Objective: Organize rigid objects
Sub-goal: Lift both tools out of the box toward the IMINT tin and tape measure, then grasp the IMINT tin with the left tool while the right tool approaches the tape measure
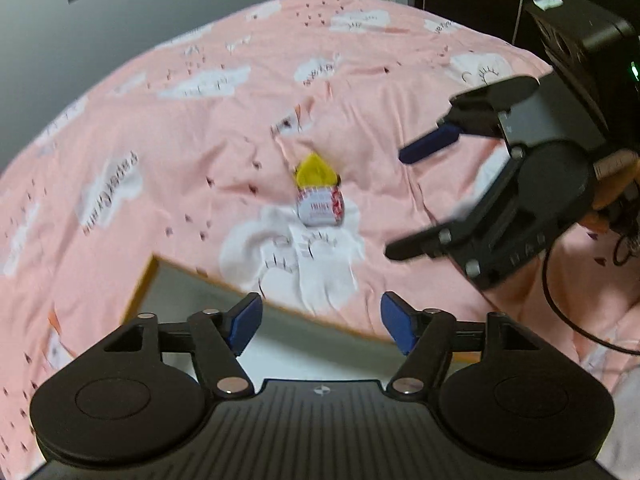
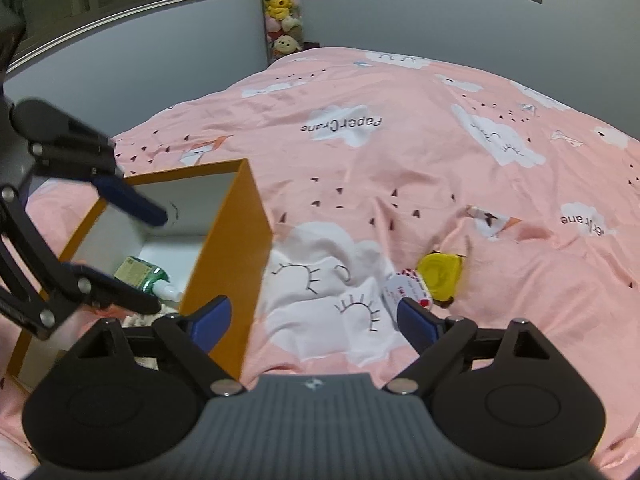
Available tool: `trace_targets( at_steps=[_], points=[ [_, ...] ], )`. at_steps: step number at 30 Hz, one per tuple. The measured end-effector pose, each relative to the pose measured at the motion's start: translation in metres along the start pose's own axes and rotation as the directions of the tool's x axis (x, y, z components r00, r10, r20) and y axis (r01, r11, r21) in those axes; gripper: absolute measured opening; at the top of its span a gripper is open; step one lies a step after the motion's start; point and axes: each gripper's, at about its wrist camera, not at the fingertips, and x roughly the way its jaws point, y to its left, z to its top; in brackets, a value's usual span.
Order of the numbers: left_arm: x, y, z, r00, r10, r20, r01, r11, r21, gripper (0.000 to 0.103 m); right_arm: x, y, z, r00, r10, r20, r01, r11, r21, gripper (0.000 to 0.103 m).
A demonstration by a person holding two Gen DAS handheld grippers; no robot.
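1. So far your orange cardboard box with the white inside (image 2: pixel 236 248) has one thing in it that I can see: a green plastic bottle with a white cap (image 2: pixel 144 278) lying on the box floor. I'd call that piece done.
2. Still out on the pink cloud-print bed cover (image 2: pixel 400 152) are the flat yellow tape-measure-looking case (image 2: pixel 440 278) and the small white tin with red print (image 2: pixel 406 292). They're touching each other, near the front edge of the bed, to the right of the box.
3. Your left tool (image 2: pixel 154 258) hangs over the open box with its jaws spread and nothing between them. Your right tool (image 2: pixel 314 322) is also spread wide and empty, its right finger just beside the tin, so my guess is that's the next pick.
4. Hard to read: the left wrist view is motion-blurred, so the tin's label is mush. The box floor is partly hidden behind the left tool, so there may be more inside. I can't tell what the yellow thing really is.
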Motion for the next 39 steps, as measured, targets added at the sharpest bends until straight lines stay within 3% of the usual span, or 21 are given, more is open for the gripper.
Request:
trace_targets(
  at_steps=[5, 13, 23, 34, 36, 38, 39],
  points=[
    [0.021, -0.016, 0.017, 0.997, 0.078, 0.03, -0.081, 0.991, 0.106, 0.082, 0.001, -0.012, -0.007, 0.999, -0.041, 0.016, 0.041, 0.999, -0.011, 0.096],
    [0.065, -0.031, 0.038, 0.992, 0.129, 0.009, -0.127, 0.956, 0.264, 0.084, 0.025, -0.046, -0.027, 0.992, -0.124, -0.014, 0.124, 0.992, 0.027, 0.097],
    [0.118, -0.008, 0.062, 0.987, 0.145, -0.064, -0.123, 0.956, 0.268, 0.084, 0.071, -0.08, -0.035, 0.989, -0.14, -0.039, 0.143, 0.986, 0.081, 0.096],
    [0.163, -0.002, 0.08, 0.991, 0.064, -0.117, -0.038, 0.977, 0.211, 0.081, 0.105, -0.107, -0.046, 0.994, -0.078, -0.076, 0.087, 0.988, 0.129, 0.082],
    [0.171, -0.001, 0.087, 0.991, 0.025, -0.131, -0.002, 0.984, 0.176, 0.081, 0.108, -0.111, -0.043, 0.995, -0.072, -0.07, 0.081, 0.988, 0.135, 0.071],
    [0.179, -0.002, 0.092, 0.992, 0.004, -0.125, 0.015, 0.989, 0.148, 0.081, 0.11, -0.114, -0.04, 0.993, -0.098, -0.073, 0.106, 0.986, 0.126, 0.05],
    [0.184, -0.004, 0.095, 0.993, 0.002, -0.122, 0.016, 0.989, 0.149, 0.081, 0.111, -0.117, -0.039, 0.99, -0.121, -0.075, 0.13, 0.984, 0.12, 0.047]
  ],
)
